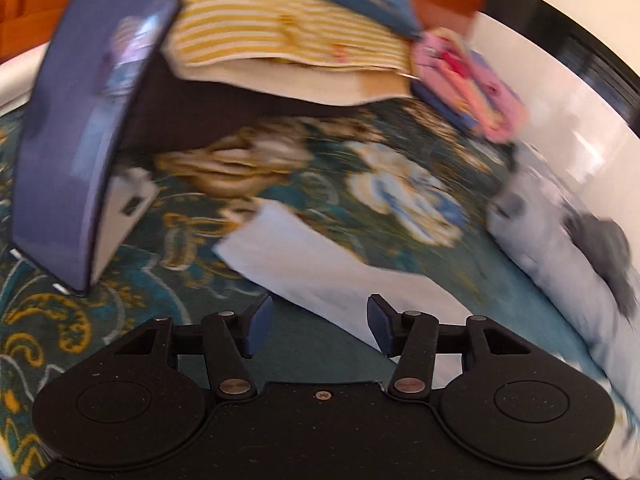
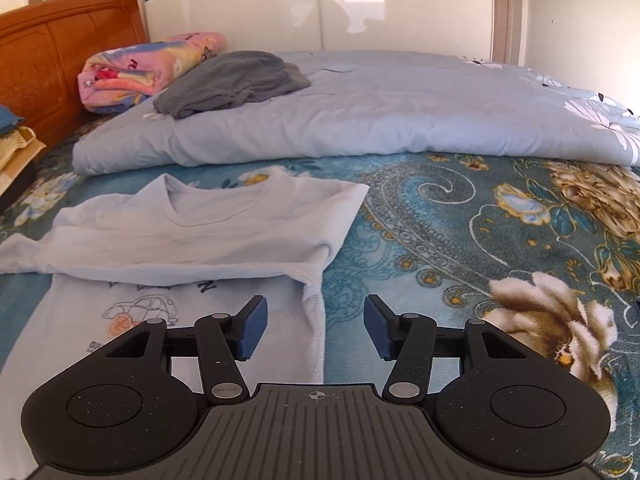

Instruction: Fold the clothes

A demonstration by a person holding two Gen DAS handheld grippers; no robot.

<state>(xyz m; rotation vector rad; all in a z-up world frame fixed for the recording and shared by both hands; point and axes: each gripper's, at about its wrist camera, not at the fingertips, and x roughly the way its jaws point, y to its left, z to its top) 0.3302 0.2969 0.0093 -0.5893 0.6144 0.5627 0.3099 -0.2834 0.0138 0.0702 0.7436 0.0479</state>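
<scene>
So the right tool point(image 2: 314, 330) is angled down at the bed with its blue-padded fingers apart and nothing pinched between them. Right under it is the pale blue cotton t-shirt point(image 2: 192, 232), lying flat on the teal floral plush blanket point(image 2: 460, 240) that covers the bed. The shirt's top part with the V-neck is folded down across the body, so the little car print sits just below the fold, and the stitched side hem runs down between the two fingers without touching either pad. One sleeve sticks out to the left.

Further back there's a light blue quilted duvet point(image 2: 360, 120) bunched across the bed, with a dark grey garment point(image 2: 232, 84) crumpled on top of it and a pink cartoon-print blanket point(image 2: 148, 72) rolled up against the orange wooden headboard point(image 2: 60, 52).

The left tool point(image 1: 320, 328) is tilted way over, so its whole view is blurry and slanted. Its fingers are apart too, nothing held, hanging over the same teal blanket, with a corner of the pale shirt lying just ahead of the pads. Off to its left side is a dark blue glossy phone point(image 1: 88, 128) standing propped up, and behind that a yellow and white striped folded cloth point(image 1: 280, 36) in a stack.
</scene>
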